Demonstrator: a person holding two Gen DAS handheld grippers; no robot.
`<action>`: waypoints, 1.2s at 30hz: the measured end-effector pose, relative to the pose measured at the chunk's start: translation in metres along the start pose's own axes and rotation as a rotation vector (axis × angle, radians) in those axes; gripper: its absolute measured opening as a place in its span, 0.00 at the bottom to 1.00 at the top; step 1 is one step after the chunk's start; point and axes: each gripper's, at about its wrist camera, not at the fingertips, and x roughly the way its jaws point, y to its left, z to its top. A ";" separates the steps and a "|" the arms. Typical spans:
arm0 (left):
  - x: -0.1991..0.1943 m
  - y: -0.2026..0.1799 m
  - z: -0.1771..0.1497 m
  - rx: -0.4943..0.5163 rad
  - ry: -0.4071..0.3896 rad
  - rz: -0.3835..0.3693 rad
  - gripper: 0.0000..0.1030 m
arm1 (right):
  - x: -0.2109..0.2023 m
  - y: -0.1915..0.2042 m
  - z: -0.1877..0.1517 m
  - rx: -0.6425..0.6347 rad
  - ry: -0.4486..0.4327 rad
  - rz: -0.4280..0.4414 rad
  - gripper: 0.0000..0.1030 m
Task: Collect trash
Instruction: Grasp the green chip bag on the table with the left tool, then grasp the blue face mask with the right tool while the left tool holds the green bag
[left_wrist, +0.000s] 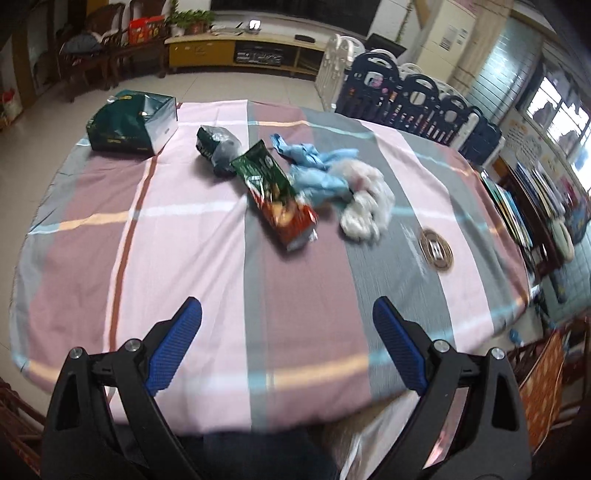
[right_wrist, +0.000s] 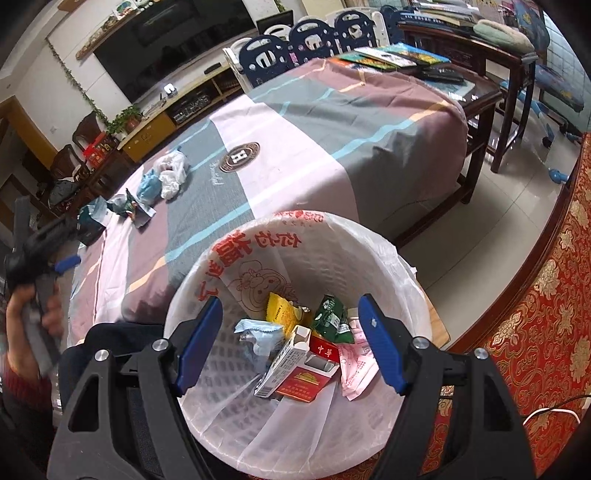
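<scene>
A: How was the left tool (left_wrist: 287, 314) found?

B: It was seen spread wide with nothing between its jaws, above the near part of the striped counter (left_wrist: 184, 266). Ahead of it a snack bag (left_wrist: 275, 195) was laid, with blue wrappers (left_wrist: 317, 166) and a white plastic wad (left_wrist: 365, 206) touching just beyond and to the right.

A: And the right tool (right_wrist: 291, 325)?

B: It was also held apart and empty, directly over the lined bin (right_wrist: 402, 258). Below it, cartons (right_wrist: 295, 365) and wrappers (right_wrist: 328, 317) were already gathered inside.
</scene>
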 end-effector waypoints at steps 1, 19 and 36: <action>0.013 -0.001 0.013 -0.018 0.013 -0.002 0.91 | 0.004 -0.002 0.001 0.008 0.009 -0.004 0.72; 0.037 0.052 -0.001 0.054 0.075 0.064 0.09 | 0.074 0.067 0.056 -0.070 0.050 0.072 0.72; 0.002 0.127 -0.068 -0.103 0.081 0.077 0.09 | 0.289 0.361 0.135 -0.605 0.150 0.002 0.71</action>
